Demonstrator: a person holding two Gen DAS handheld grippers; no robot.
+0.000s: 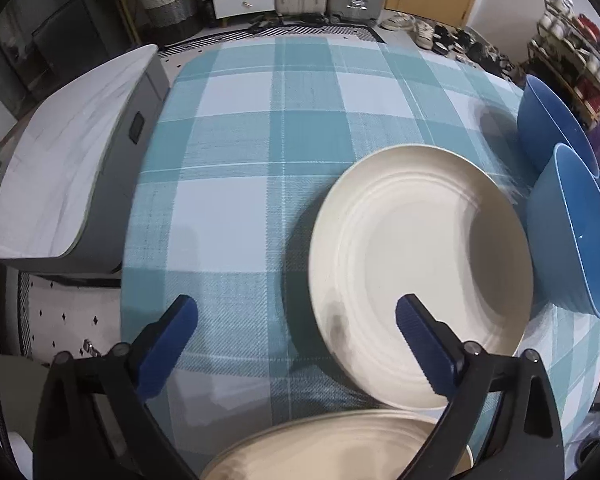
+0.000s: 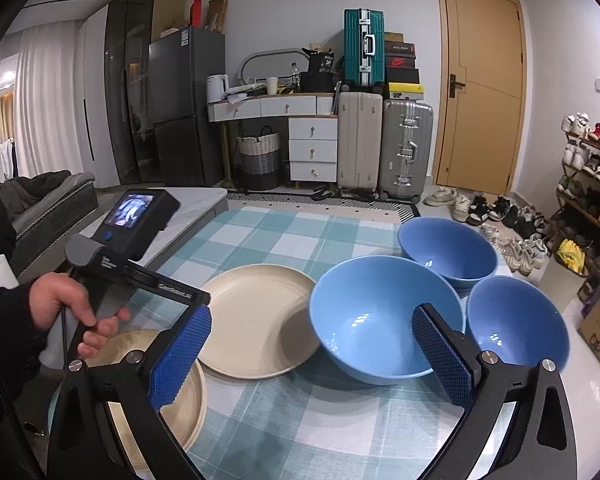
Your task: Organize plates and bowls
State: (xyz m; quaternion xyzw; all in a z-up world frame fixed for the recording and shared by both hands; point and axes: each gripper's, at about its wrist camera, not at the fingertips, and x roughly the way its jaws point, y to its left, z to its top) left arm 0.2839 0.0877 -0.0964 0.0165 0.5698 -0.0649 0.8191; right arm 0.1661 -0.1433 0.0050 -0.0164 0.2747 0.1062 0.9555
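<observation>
While both the left gripper [image 1: 296,344] and right gripper [image 2: 312,356] hover wide-jawed and empty, a careless reach could knock the cream plate [image 1: 420,272] into the blue bowls [image 2: 384,316].

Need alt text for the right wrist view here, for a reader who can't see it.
The open right gripper hovers over a teal-checked tablecloth, its blue fingers framing the largest of three blue bowls. Left of it lie a cream plate and a nearer second cream plate, with a hand holding the left gripper above it.
</observation>
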